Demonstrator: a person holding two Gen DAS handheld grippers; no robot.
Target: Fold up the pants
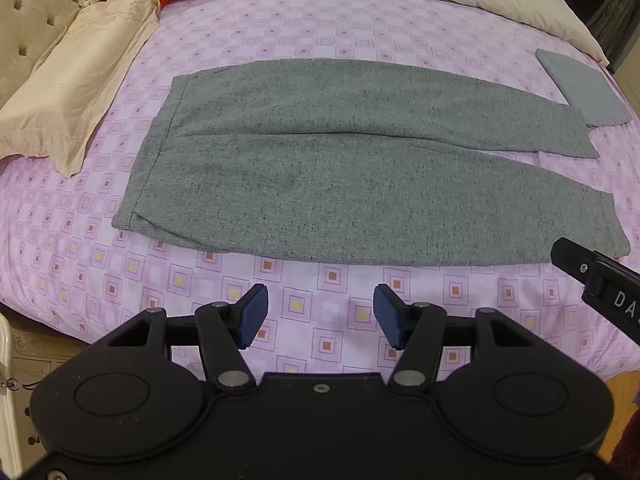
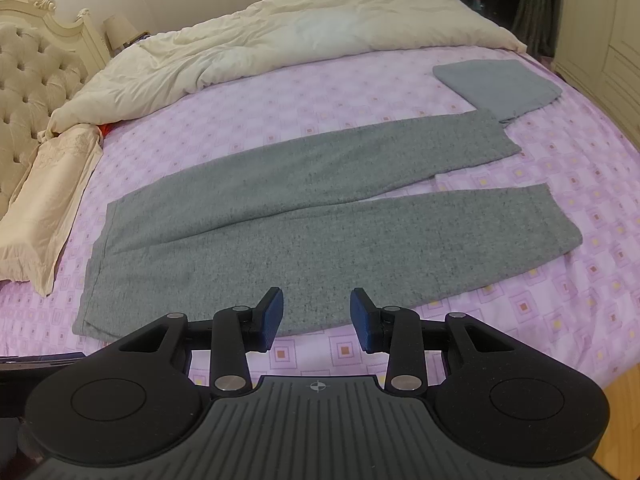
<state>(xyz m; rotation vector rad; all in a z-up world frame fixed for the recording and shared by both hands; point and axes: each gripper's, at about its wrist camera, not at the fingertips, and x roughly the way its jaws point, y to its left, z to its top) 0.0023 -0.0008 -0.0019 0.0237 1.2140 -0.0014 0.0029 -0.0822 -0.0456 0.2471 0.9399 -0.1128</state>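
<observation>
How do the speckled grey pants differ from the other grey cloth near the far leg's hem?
The dark, speckled grey knit pants lie spread flat at full length, legs side by side; the smooth, paler blue-grey cloth is folded into a compact rectangle. The pants cover far more of the bed. The cloth's corner overlaps the far leg's hem. Both lie on the pink patterned bedsheet, untouched by either gripper.

A home bedroom: tufted headboard point(image 2: 24, 92), cream duvet point(image 2: 280, 36), pink patterned bedsheet point(image 1: 320, 28), pillow point(image 1: 76, 92).
</observation>
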